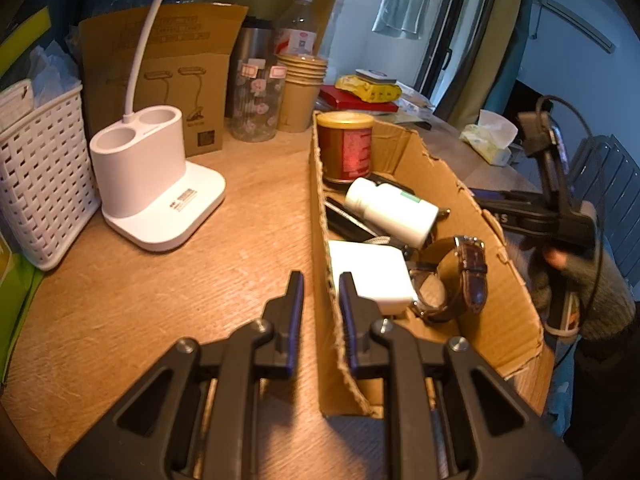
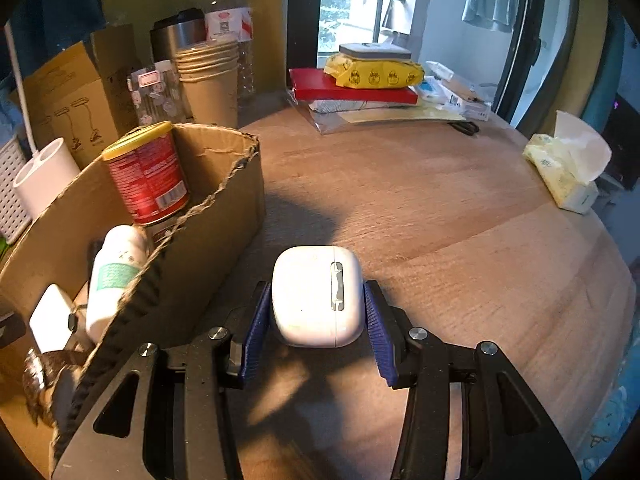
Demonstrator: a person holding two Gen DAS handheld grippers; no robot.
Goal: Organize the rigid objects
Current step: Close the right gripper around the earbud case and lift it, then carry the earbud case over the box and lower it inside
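A torn cardboard box (image 1: 496, 280) sits on the wooden table. It holds a red can (image 1: 347, 147), a white bottle (image 1: 394, 208), a white charger block (image 1: 370, 276) and a brown-strap watch (image 1: 460, 276). My left gripper (image 1: 321, 294) straddles the box's left wall (image 1: 320, 216), its fingers pressed on the cardboard. My right gripper (image 2: 316, 300) is shut on a white earbud case (image 2: 317, 296), held above the table right of the box (image 2: 208, 216). The right gripper also shows in the left wrist view (image 1: 560, 216), beyond the box's right wall.
A white lamp base (image 1: 156, 184), white basket (image 1: 44, 176), brown carton (image 1: 160, 76), paper cups (image 1: 300, 88), glass jar and bottles stand at the back left. A stack of books and packets (image 2: 372, 80) and a tissue pack (image 2: 568, 164) lie farther right.
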